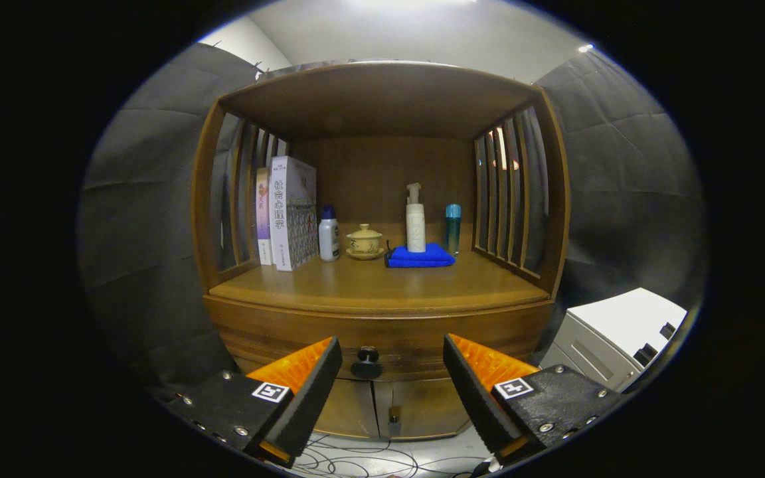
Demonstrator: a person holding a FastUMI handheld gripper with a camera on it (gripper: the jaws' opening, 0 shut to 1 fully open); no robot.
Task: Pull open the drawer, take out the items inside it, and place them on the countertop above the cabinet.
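Observation:
A wooden cabinet stands ahead, its drawer [382, 332] closed below the countertop [369, 285]. A dark round knob [366, 362] sits on the drawer front, between my two fingers and a little beyond their tips. My gripper [392, 352] is open, one finger on each side of the knob, touching nothing. The drawer's contents are hidden.
On the countertop stand two books [287, 212], a small white bottle [328, 234], a lidded yellow cup on a saucer [364, 241], a white pump bottle [415, 222] on a blue cloth [420, 256], and a teal bottle [453, 228]. A white box-like unit [615, 335] stands right of the cabinet. Cables [369, 458] lie on the floor.

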